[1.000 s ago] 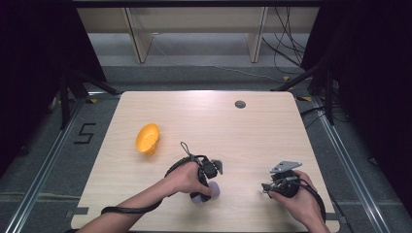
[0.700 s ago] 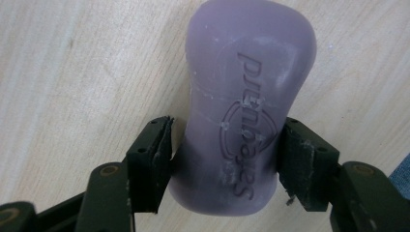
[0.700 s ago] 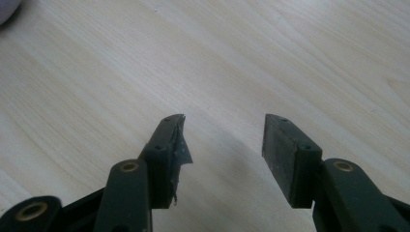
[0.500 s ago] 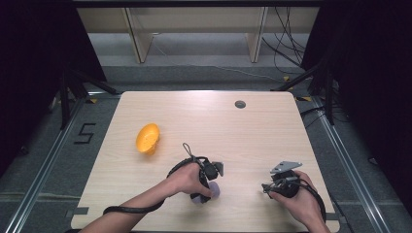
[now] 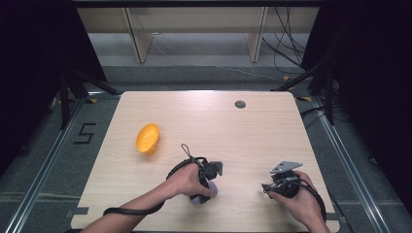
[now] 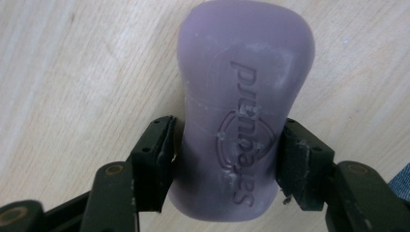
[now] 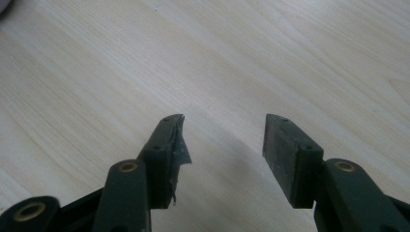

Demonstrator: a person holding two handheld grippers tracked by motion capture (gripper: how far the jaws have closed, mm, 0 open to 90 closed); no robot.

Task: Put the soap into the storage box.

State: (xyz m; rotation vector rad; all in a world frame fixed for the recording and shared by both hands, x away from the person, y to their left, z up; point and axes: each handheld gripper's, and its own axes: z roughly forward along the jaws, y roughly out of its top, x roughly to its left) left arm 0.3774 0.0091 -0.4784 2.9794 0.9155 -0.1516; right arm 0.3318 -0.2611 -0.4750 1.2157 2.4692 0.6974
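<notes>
the table (image 6: 72, 72) is pale wood-grain laminate, smooth and matt. the purple soap bar (image 6: 244, 96) looks waxy and dull, with embossed lettering and whitish scuffs (small nicks along the logo). the left gripper (image 6: 227, 159) has matt black plastic pads; the orange bowl (image 5: 147, 138) seems smooth plastic.

This looks like a lab recording bay, not a home. A bare pale wooden desk (image 5: 252, 131) stands on grey carpet between dark curtains. Black stand legs (image 5: 73, 85) are braced on both sides, loose cables (image 5: 286, 51) trail behind, tape marks a "5" (image 5: 85, 133) on the floor, and metal rails (image 5: 43, 165) run alongside.
</notes>
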